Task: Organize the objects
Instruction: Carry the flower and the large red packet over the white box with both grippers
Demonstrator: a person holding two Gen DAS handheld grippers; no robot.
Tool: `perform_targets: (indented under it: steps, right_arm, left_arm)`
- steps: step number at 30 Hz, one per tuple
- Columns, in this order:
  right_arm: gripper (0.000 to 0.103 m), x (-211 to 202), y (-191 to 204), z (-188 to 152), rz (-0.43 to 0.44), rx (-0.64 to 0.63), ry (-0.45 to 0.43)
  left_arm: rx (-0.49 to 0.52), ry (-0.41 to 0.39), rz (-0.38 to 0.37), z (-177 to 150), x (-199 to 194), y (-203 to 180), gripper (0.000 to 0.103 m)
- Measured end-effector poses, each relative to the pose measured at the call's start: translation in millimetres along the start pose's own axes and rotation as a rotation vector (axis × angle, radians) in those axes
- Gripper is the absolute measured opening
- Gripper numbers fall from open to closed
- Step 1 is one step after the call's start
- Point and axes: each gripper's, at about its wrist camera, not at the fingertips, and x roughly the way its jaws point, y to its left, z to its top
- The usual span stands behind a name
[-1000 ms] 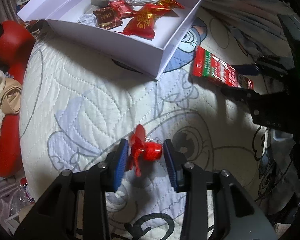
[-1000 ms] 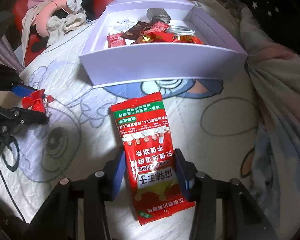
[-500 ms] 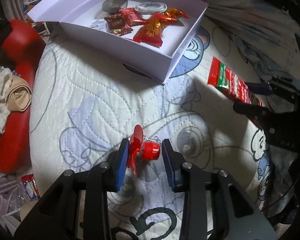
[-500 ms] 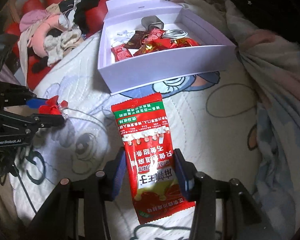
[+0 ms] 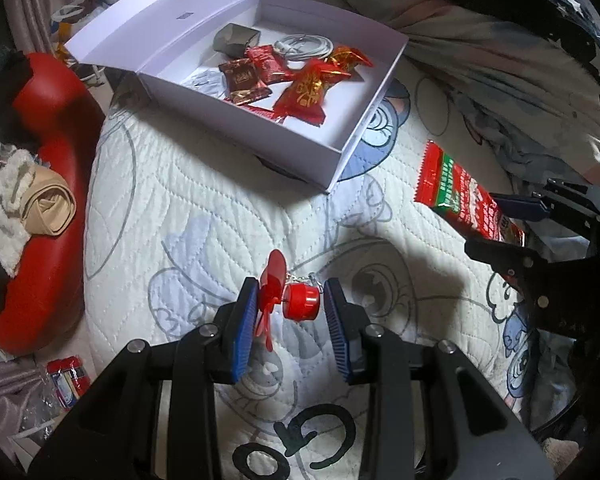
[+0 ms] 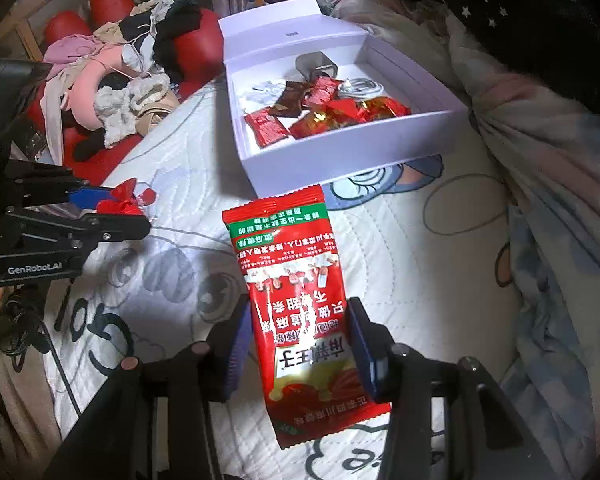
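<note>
My left gripper (image 5: 290, 304) is shut on a small red toy fan (image 5: 290, 298) with a short chain, held above the quilt. In the right wrist view the same fan (image 6: 124, 202) shows at the left between dark fingers. My right gripper (image 6: 300, 336) is shut on a long red snack packet (image 6: 296, 300) by its sides, lifted off the quilt. That packet (image 5: 464, 196) also appears at the right in the left wrist view. Beyond both stands an open white box (image 5: 352, 148) (image 6: 340, 148) holding red candy wrappers, a white cable and a grey charger.
A white quilt with cartoon prints (image 5: 204, 208) covers the bed. A red cushion with piled clothes (image 5: 32, 184) lies at the left edge. Bunched bedding (image 6: 540, 160) rises at the right. Small packets (image 5: 68, 376) lie on the floor at lower left.
Both grippers have risen with their loads, so the quilt and box look farther away. The right gripper has rolled, and the box now sits tilted to the right in its view.
</note>
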Motion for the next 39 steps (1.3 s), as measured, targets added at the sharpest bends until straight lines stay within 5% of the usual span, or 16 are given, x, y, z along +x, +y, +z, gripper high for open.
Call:
perform_targets:
  steps: [39]
  right_arm:
    - [0.047,29,-18,115,0.077,0.027,-0.007]
  left_arm:
    - [0.025,-0.027,0.039,118,13,49,0.032]
